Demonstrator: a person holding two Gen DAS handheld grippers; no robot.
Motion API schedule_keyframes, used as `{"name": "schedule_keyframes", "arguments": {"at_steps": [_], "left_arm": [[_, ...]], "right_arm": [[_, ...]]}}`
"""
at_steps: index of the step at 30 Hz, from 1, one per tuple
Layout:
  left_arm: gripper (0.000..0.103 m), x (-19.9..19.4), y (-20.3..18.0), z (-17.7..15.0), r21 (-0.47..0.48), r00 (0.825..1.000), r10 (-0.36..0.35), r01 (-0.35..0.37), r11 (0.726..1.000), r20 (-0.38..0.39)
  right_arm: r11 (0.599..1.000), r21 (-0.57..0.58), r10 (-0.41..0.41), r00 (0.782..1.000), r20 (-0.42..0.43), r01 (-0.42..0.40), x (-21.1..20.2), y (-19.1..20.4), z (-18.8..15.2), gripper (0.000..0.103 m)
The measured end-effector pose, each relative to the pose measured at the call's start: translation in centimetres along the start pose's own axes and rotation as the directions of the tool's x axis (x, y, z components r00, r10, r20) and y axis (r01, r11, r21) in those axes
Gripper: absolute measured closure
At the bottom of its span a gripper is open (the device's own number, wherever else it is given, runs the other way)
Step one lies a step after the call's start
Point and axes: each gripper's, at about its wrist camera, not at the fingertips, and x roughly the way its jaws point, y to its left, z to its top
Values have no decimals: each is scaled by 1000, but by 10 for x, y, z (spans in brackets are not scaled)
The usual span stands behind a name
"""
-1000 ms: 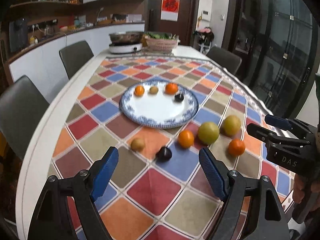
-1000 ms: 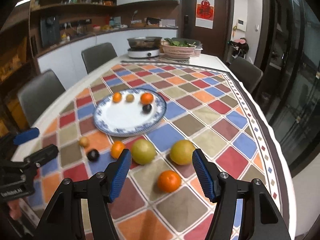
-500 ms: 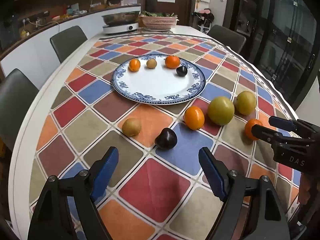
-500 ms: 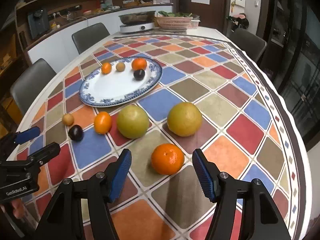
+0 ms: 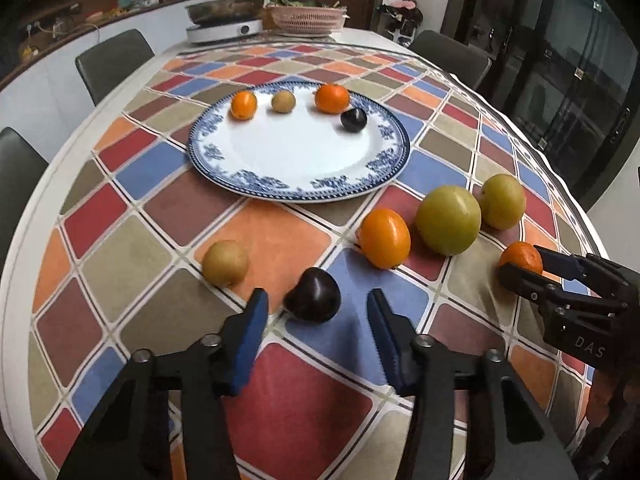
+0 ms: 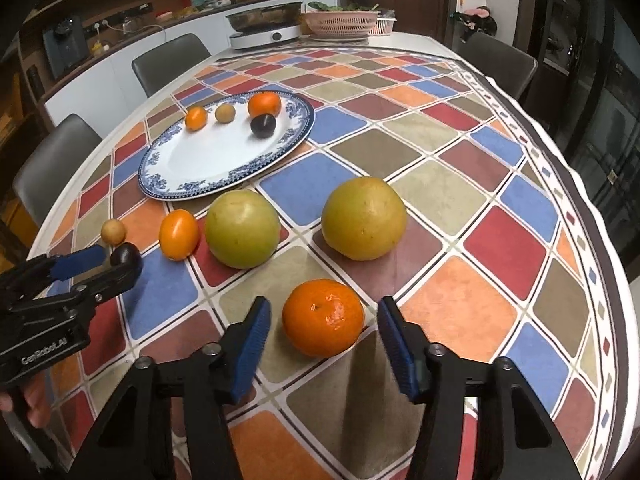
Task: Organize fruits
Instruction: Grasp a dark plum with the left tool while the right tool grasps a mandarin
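A dark plum [image 5: 312, 300] lies on the checkered cloth between the fingertips of my left gripper [image 5: 316, 304]. The jaws are closing, and a gap still shows on each side. A tangerine [image 6: 323, 316] sits between the pads of my right gripper [image 6: 324, 310], also closing, with the pads clear of the peel. The blue-rimmed plate [image 5: 224, 168] holds several small fruits at its far edge. Loose on the cloth are a tan fruit [image 5: 225, 263], an orange fruit [image 5: 385, 238] and two big yellow-green fruits [image 5: 448, 220].
An electric pot [image 5: 224, 24] and a pink basket [image 5: 308, 18] stand at the table's far end. Grey chairs [image 5: 112, 60] line the left side. The table's edge [image 6: 608, 264] curves close on the right.
Both grippers came down and closer to the cloth. Their jaws narrowed, the left around the plum and the right around the tangerine.
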Motion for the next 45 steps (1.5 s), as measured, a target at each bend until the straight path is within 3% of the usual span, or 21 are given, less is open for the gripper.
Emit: {"name": "schedule_keyframes", "arguments": {"at_steps": [3, 7, 18, 31, 45], "left_arm": [[63, 2, -2, 0, 11, 1000, 6, -6, 1000, 1], [72, 3, -1, 1, 15, 1000, 20, -20, 1000, 9], [73, 1, -3, 1, 34, 999, 30, -31, 999, 24], [73, -40, -8, 3, 43, 993, 8, -13, 999, 116], [73, -100, -12, 8, 58, 968, -10, -4, 998, 250]], "right_arm": [[1000, 6, 15, 1000, -13, -15, 5, -3, 0, 58], [1000, 9, 30, 999, -19, -30, 8, -3, -1, 61], [1000, 5, 24, 1000, -15, -24, 7, -1, -2, 61], [998, -5, 66, 997, 48, -66, -24, 2, 4, 61], [989, -72, 140, 978, 157, -130, -74, 24, 16, 61]]}}
